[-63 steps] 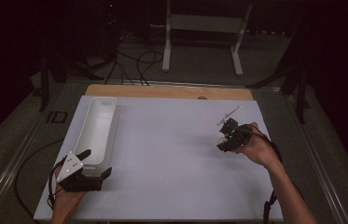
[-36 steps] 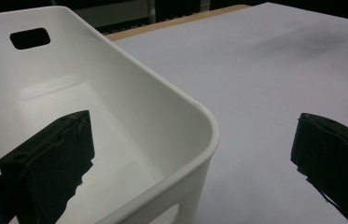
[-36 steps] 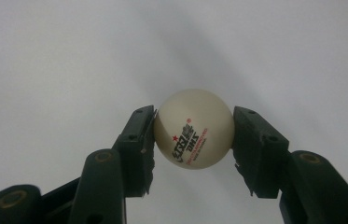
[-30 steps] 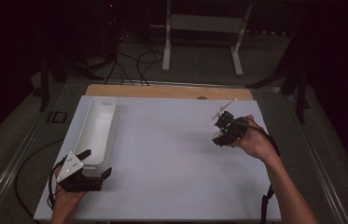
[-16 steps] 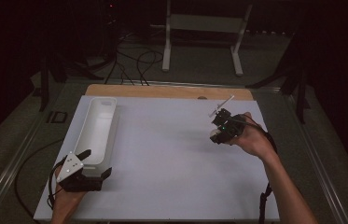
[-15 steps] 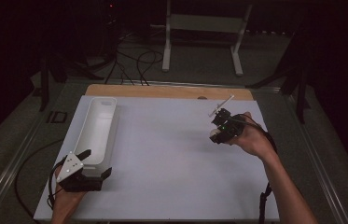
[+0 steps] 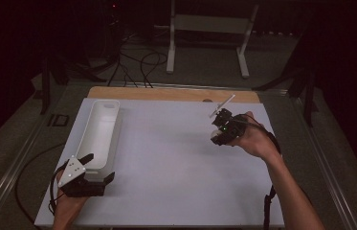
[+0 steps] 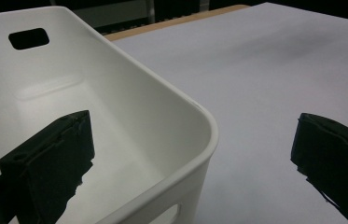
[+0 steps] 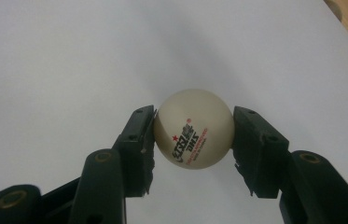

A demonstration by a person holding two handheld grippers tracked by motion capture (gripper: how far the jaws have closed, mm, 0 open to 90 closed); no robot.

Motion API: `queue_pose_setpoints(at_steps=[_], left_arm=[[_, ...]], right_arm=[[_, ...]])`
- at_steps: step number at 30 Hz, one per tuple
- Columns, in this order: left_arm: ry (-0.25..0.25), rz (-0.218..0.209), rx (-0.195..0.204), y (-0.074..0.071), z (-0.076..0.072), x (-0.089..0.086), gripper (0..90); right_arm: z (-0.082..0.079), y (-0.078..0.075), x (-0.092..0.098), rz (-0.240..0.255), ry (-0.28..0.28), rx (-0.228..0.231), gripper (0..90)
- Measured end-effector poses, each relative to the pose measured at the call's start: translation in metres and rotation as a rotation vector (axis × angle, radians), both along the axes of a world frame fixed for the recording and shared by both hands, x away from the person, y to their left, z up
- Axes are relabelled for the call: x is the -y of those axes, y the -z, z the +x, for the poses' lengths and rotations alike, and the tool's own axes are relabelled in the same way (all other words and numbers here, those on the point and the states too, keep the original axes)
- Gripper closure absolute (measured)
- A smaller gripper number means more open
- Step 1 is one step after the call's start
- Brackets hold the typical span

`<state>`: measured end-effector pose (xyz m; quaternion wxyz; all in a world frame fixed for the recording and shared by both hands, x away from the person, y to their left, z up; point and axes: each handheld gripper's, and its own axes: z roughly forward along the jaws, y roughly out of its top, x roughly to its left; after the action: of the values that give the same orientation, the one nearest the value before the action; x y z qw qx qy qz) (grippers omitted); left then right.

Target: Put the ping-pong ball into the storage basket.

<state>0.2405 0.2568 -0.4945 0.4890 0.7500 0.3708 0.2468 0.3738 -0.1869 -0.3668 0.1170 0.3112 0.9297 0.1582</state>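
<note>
A cream-white table tennis ball [image 9: 194,129] is sitting pinched between the two black jaws of the right gripper [image 9: 194,140], its red and black printed logo, with a small red star, facing up towards the camera and running at a slant. It is hanging clear above the white table sheet [image 9: 69,56], over the right part of the table. The long white bin [image 7: 98,132] is lying lengthwise along the sheet's left edge, open side up, a handle slot cut in its far end wall, and its near corner is standing between the spread jaws of the left gripper [image 7: 100,168].
</note>
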Motion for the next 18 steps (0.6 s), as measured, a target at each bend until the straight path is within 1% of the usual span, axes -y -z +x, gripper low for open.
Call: queue_pose_setpoints(at_steps=[11, 18], left_arm=[[0.001, 0.0, 0.0, 0.0, 0.0, 0.0, 0.0], [0.001, 0.001, 0.0, 0.0, 0.0, 0.0, 0.0]], right_arm=[[0.001, -0.006, -0.011, -0.001, -0.022, 0.008, 49.9], [0.001, -0.011, -0.021, -0.003, -0.039, 0.012, 49.9]])
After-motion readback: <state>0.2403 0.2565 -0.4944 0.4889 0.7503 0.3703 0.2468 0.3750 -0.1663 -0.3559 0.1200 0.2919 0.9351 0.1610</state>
